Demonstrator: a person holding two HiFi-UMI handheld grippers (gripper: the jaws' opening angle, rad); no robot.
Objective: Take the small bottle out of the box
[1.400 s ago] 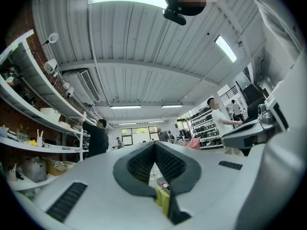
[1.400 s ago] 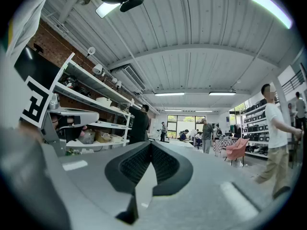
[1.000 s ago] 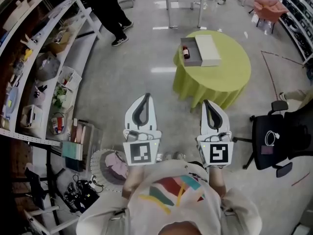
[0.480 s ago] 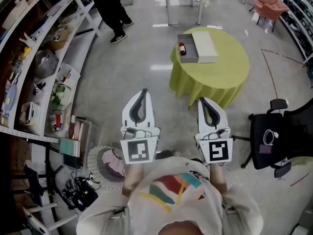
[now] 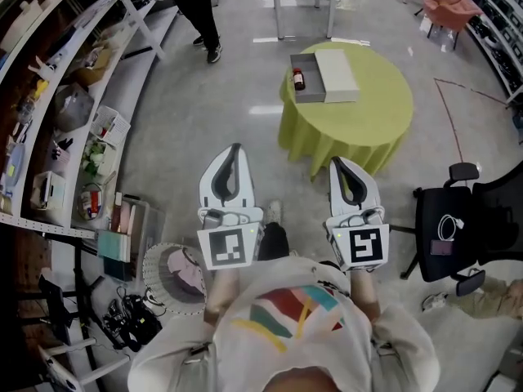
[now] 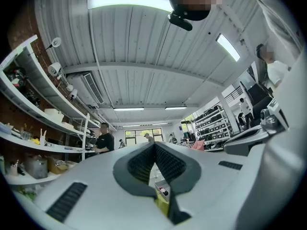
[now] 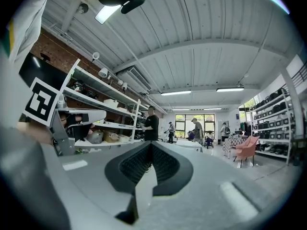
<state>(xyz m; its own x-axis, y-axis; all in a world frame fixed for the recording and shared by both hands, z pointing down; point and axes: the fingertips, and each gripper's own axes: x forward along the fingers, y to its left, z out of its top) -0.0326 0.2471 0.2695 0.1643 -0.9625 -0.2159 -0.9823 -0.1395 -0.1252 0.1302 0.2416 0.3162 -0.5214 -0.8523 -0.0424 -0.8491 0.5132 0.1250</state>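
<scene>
Bottle (image 5: 298, 78) in the box (image 5: 313, 90) looked light, slick, breakable — yours to pinch mid-body — while your left gripper (image 5: 235, 148) and right gripper (image 5: 337, 162) sat pressed together, empty.

Long ceiling lights (image 6: 129, 1) give bright, even light, and pale patches of glare lie on the glossy floor (image 5: 265, 110). Both gripper views bend strongly toward the edges, with black corners and soft close-up surfaces.
</scene>
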